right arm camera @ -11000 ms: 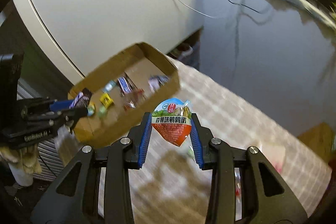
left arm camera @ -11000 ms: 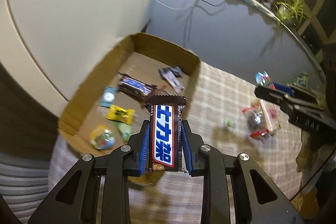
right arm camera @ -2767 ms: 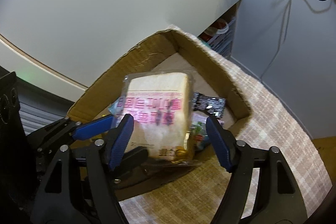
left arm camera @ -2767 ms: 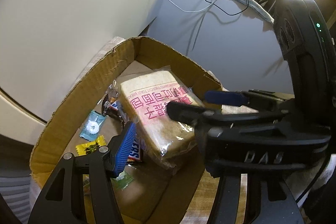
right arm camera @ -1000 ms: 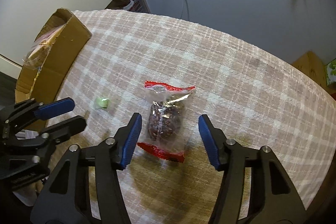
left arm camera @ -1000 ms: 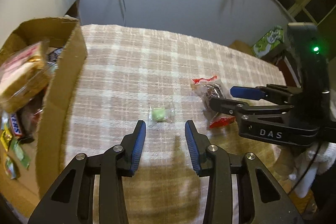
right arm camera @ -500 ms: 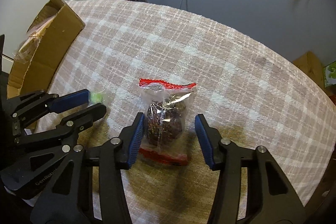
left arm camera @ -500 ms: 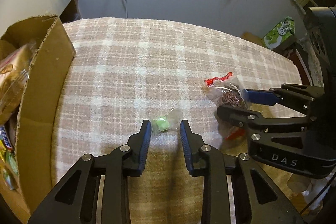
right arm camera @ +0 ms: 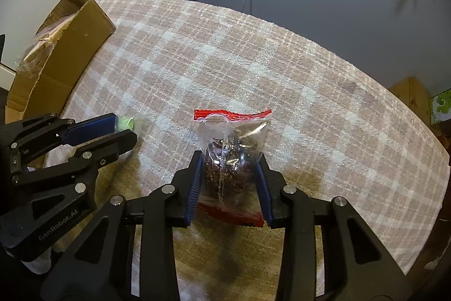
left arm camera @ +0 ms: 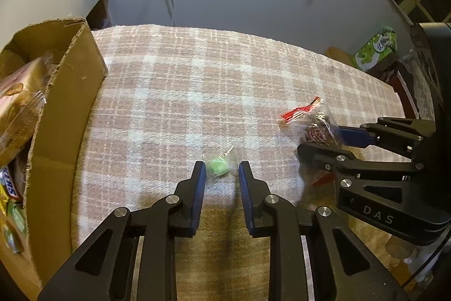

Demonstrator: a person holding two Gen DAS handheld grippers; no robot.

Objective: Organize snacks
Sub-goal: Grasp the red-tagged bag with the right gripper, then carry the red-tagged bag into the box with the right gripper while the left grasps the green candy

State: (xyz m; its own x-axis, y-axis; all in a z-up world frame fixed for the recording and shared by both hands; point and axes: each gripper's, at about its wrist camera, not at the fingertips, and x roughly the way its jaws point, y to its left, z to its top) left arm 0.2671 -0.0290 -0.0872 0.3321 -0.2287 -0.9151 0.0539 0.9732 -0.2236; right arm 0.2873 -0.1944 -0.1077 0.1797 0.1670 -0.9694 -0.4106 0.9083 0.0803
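A small green candy (left arm camera: 218, 167) in a clear wrapper lies on the checked tablecloth (left arm camera: 180, 103). My left gripper (left arm camera: 220, 169) straddles it with its jaws apart, the pads just beside the wrapper. A clear bag of dark snacks with red ends (right arm camera: 231, 157) lies to the right. My right gripper (right arm camera: 229, 162) has its blue pads against both sides of the bag. The bag also shows in the left wrist view (left arm camera: 315, 126). The candy shows in the right wrist view (right arm camera: 125, 122).
A cardboard box (left arm camera: 56, 114) stands at the table's left edge, holding a bread pack (left arm camera: 17, 98) and several small snacks. A green carton (left arm camera: 375, 50) sits beyond the table's far right. The wall is behind the table.
Both grippers have moved down and forward onto their snacks. The left jaws have narrowed around the green candy. The right jaws have closed in onto the bag's sides.
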